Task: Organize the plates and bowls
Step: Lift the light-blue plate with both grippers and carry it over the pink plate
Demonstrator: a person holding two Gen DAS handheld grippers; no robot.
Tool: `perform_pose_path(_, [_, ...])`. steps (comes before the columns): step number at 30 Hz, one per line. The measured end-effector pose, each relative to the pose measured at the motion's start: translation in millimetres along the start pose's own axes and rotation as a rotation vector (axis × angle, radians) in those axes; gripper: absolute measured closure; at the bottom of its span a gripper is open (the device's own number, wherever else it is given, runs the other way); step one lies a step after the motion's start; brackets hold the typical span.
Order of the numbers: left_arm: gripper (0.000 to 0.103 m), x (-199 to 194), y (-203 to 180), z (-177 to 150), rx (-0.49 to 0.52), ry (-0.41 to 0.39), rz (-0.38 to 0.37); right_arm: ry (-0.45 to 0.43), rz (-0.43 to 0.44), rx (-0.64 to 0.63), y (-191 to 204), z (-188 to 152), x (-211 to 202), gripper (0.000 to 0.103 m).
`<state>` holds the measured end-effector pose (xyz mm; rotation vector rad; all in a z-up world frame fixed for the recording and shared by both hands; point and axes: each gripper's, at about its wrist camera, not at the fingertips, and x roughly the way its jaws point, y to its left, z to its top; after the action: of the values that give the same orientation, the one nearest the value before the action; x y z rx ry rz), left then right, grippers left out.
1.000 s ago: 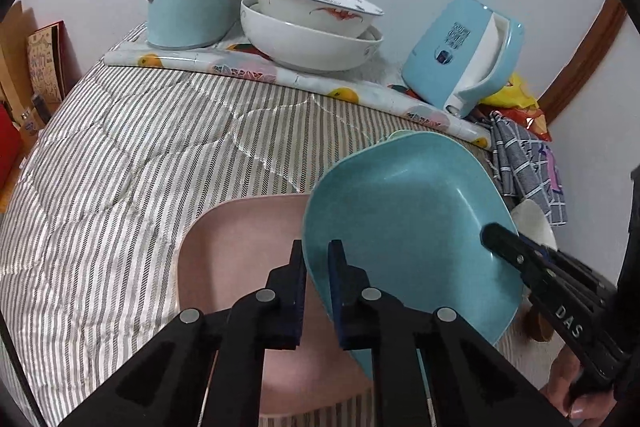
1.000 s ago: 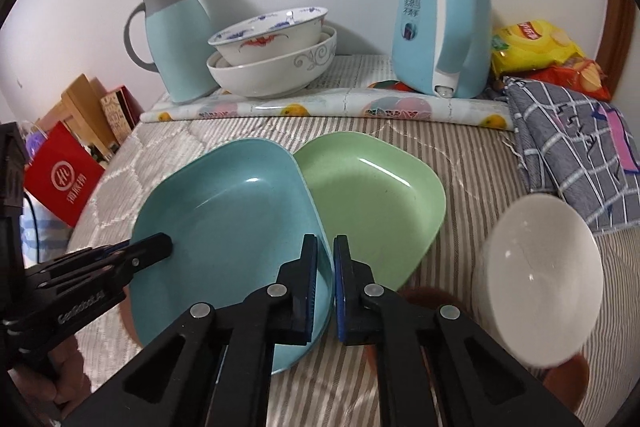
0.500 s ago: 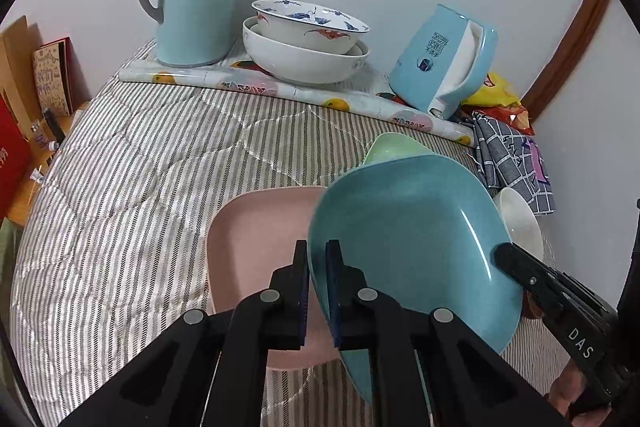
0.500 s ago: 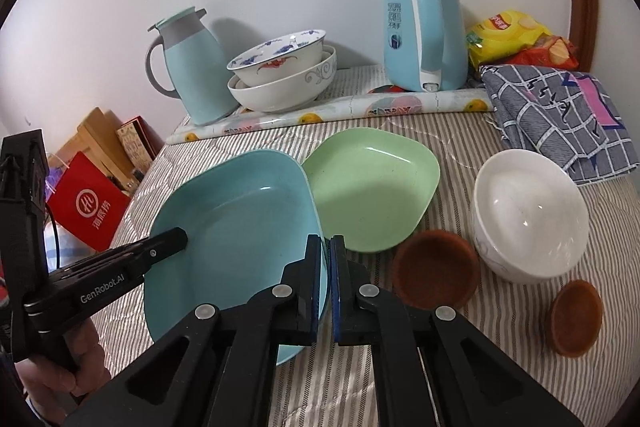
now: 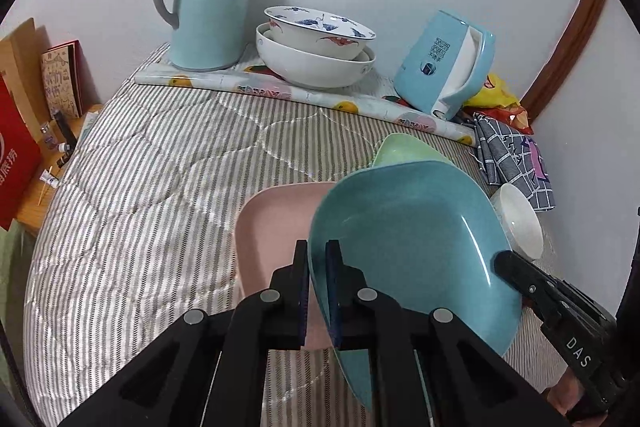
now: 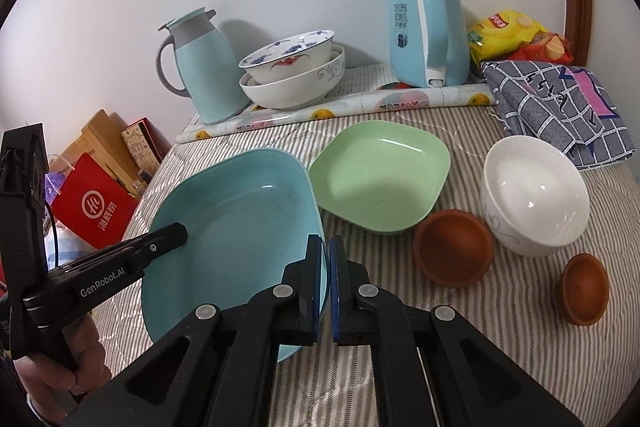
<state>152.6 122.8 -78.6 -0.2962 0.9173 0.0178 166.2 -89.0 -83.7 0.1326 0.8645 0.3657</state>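
A square blue plate (image 5: pixel 408 235) hangs tilted above the striped bedcover, held from two sides. My left gripper (image 5: pixel 317 251) is shut on its near-left rim, and my right gripper (image 6: pixel 325 243) is shut on the opposite rim. Under the blue plate (image 6: pixel 240 219) lies a pink plate (image 5: pixel 276 227), partly hidden by it. A green plate (image 6: pixel 380 175) rests just beyond on the cover. To the right stand a white bowl (image 6: pixel 536 195) and two small brown bowls (image 6: pixel 452 251) (image 6: pixel 584 287).
At the back, on a fruit-print mat (image 5: pixel 280 91), stand a blue jug (image 5: pixel 208 7), two stacked patterned bowls (image 5: pixel 316 55) and a blue kettle (image 5: pixel 444 67). Snack bags (image 6: pixel 516 35) and a checked cloth (image 6: pixel 560 103) lie far right. A red bag (image 6: pixel 96 207) sits off the left edge.
Both grippers have drawn back and slightly up with the blue plate between them. More of the bedcover shows, and the brown bowls have come fully into the right wrist view.
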Motion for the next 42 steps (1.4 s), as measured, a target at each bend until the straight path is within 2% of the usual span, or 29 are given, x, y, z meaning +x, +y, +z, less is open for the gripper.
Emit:
perform_pose_path(12, [0.095,3.9,30.5,-5.6,-0.023,0.017,0.023,0.030,0.015,-0.015,22.3,-10.2,15.4,0.099])
perform_pose_path(25, [0.095,39.8,47.2,-11.9,-0.020,0.082,0.038,0.117,-0.002,0.005,23.4,-25.6,55.3,0.099])
perform_pose_path(42, [0.095,67.1,48.4,10.4,-0.015,0.062,0.028,0.110,-0.064,-0.028,24.3,-5.6,87.9,0.099])
